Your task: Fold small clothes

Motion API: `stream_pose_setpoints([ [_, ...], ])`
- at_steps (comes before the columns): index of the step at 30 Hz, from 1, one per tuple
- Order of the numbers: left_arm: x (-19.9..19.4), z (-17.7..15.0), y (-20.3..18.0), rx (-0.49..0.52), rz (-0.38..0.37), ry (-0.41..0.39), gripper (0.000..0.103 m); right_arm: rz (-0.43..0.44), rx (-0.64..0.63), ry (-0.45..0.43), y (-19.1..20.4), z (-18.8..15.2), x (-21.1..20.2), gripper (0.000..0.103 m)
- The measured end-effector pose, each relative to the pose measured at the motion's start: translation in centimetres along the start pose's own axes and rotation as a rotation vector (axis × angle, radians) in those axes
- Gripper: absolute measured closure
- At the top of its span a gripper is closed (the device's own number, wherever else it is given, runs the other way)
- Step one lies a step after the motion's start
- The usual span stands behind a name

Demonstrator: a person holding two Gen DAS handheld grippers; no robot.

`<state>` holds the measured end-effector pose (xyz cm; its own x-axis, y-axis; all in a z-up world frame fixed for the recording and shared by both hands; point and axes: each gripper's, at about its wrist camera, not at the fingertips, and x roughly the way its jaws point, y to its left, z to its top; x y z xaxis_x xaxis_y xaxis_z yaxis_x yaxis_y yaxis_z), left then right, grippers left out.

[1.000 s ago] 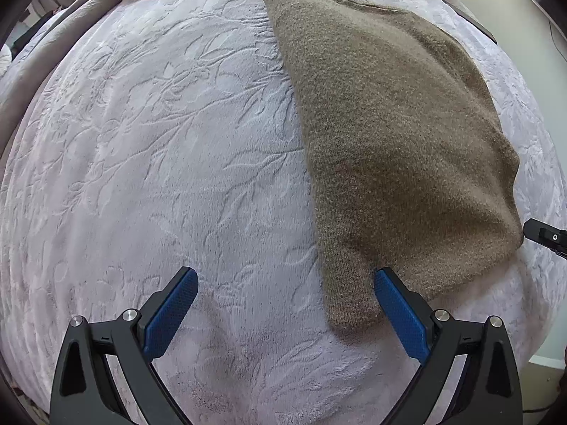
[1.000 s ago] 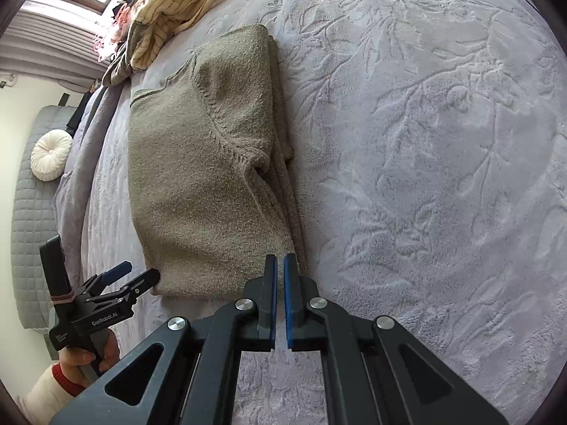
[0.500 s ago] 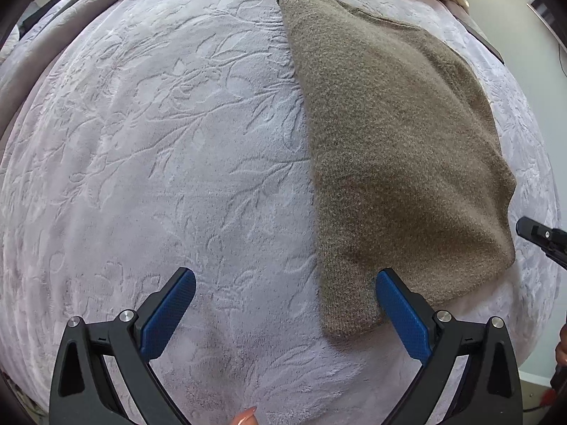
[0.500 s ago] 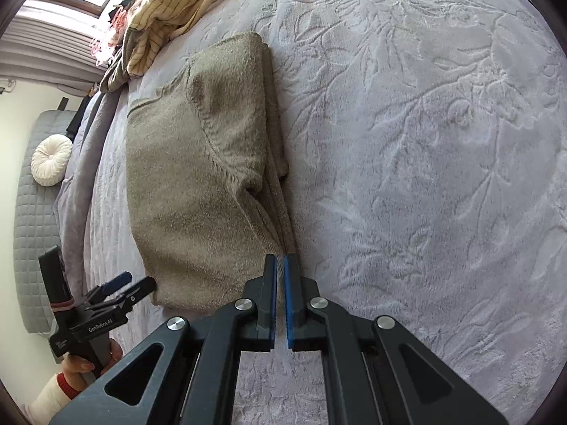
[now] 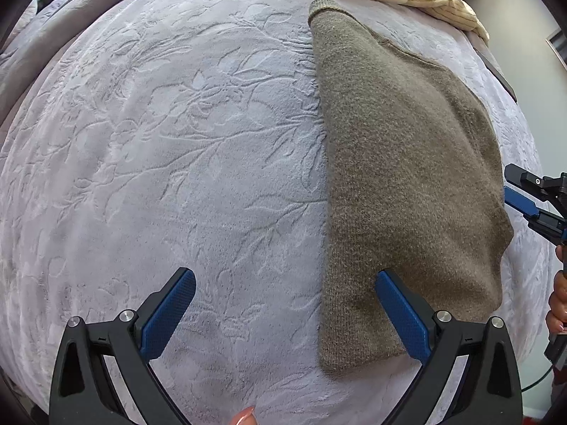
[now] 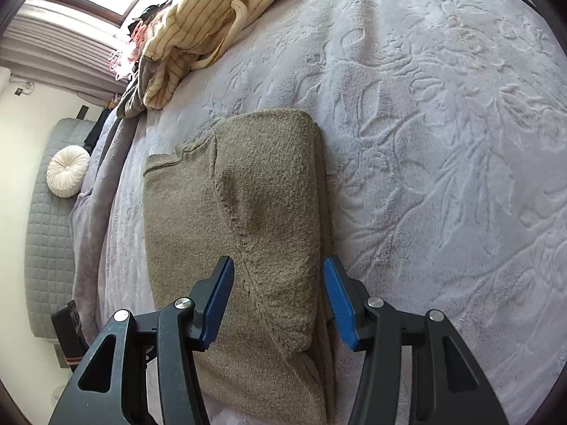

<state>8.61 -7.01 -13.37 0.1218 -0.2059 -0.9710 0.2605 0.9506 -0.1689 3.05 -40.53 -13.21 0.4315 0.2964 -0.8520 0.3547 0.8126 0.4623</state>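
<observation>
The sweater [image 6: 241, 219] looked about half done: sleeves tucked in, long strip on the bed [image 6: 443, 141], cross fold left. Left gripper [image 5: 285, 310] was spread, empty, sweater's corner under its right finger. Right gripper [image 6: 279, 297], pressed together a second ago, had just been opening over the near end, pinching nothing.

The left claw [image 5: 285, 313] points steeply down, jaws spread wide and empty. The right claw [image 6: 280, 301] has just been opening, with fabric between its pads but unpressed.
</observation>
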Motion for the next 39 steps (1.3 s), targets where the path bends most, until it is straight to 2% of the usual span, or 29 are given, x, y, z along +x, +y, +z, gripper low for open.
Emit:
stream_pose_setpoints([
  [2, 0.2, -0.2, 0.2, -0.017, -0.049, 0.009, 0.001, 0.011, 0.011, 0.007, 0.0, -0.1, 0.3, 0.046],
  [5, -0.3, 0.0, 1.1, -0.074, -0.217, 0.009, 0.001, 0.018, 0.022, 0.020, -0.2, -0.6, 0.6, 0.046],
  [8, -0.9, 0.4, 1.9, -0.109, -0.294, -0.005, 0.001, 0.023, 0.031, 0.019, -0.4, -1.0, 0.5, 0.046],
  [11, -1.4, 0.6, 3.1, -0.141, -0.276, -0.015, 0.001, 0.032, 0.040, 0.012, -0.5, -1.4, 0.0, 0.046],
  [14, -1.4, 1.6, 3.5, -0.133, -0.256, -0.022, 0.001, 0.034, 0.032, 0.009, -0.5, -1.5, -0.3, 0.046],
  [20, -0.8, 1.8, 3.0, -0.125, -0.278, -0.017, 0.001, 0.024, 0.015, -0.001, -0.6, -1.5, -0.9, 0.046],
  [26, -0.7, 2.8, 2.3, -0.101, -0.262, -0.026, 0.001, 0.031, -0.002, -0.002, -1.0, -1.1, -0.8, 0.045],
  [28, -0.4, 3.5, 2.0, -0.086, -0.285, -0.015, 0.001, 0.055, -0.003, -0.004, -1.3, -0.7, -0.8, 0.041],
  [35, 1.7, 5.9, 1.1, -0.036, -0.425, 0.069, 0.001, 0.126, -0.029, 0.063, -2.4, 0.9, 1.1, 0.041],
  [39, 3.6, 7.5, -0.9, 0.027, -0.430, 0.096, 0.001, 0.184, -0.028, 0.126, -3.1, 1.9, 3.2, 0.041],
])
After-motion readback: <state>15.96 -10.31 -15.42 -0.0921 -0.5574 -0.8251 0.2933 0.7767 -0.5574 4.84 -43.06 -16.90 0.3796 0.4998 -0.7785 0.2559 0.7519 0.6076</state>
